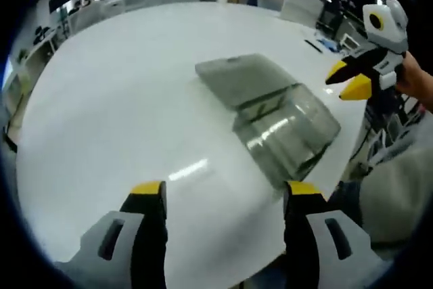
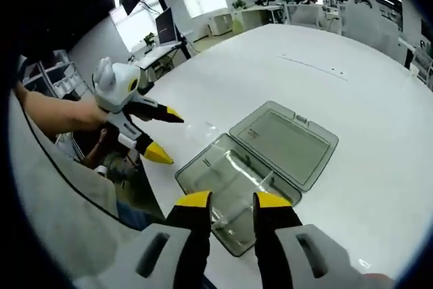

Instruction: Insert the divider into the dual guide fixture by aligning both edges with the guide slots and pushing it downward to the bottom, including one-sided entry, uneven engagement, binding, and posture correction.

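Centrally in both views, the clear plastic fixture [image 2: 233, 197] lies on the white counter [image 1: 122, 113], its hinged lid [image 2: 284, 141] folded flat beside it. It appears light, rigid and slippery (judgement only); grip a wall edge. No divider can be identified. The left gripper [image 1: 223, 197] has its fingers spread, empty. The right gripper [image 2: 231, 199] hovers above the fixture, fingers slightly parted, empty.

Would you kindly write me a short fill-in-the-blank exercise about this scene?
1. The clear plastic box lies on a ____ table.
2. The box's lid is ____.
3. The tips of the left gripper are coloured ____.
4. The jaws of the right gripper hold ____.

Missing words: white; open; yellow; nothing
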Tool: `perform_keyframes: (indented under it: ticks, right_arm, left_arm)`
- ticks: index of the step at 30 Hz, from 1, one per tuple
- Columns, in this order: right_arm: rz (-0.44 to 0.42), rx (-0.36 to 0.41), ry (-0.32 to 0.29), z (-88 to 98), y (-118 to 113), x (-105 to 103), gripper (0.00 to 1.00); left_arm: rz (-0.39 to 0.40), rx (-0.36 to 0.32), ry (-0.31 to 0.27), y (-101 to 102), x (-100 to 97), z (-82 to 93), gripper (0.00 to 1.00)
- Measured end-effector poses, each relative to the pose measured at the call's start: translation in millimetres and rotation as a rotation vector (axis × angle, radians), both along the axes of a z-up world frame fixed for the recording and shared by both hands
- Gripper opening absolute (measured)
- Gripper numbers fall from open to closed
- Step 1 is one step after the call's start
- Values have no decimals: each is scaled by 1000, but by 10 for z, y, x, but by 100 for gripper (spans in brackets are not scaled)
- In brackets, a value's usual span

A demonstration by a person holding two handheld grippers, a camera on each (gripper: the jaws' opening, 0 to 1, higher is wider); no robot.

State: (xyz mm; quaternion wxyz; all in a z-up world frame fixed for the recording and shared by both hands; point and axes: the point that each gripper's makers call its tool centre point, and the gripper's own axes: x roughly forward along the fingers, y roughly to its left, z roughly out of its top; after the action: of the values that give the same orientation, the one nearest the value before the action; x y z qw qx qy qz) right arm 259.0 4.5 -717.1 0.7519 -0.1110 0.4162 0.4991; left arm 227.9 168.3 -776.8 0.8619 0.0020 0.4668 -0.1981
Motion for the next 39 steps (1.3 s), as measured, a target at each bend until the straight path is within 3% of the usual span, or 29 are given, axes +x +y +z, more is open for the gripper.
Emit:
perform_keyframes:
  ticks: [7,13,22,35,39]
  right_arm:
    - [11,14,-19,29,-18,37,20]
    - [7,13,-23,20,-70,82,21]
    - [2,11,-36,39,-141,147,20]
    - [-26,28,-43,72,-236,184,21]
    - [-29,31,-43,71,-260,184,21]
  left_arm:
    - [24,39,52,34,84,-105,56]
    - [46,66,118,57,99,-202,54]
    - [44,97,169,36,123,-290,53]
    - [48,163,192,57,144,-334,51]
    - [64,153,191,58,153,-315,52]
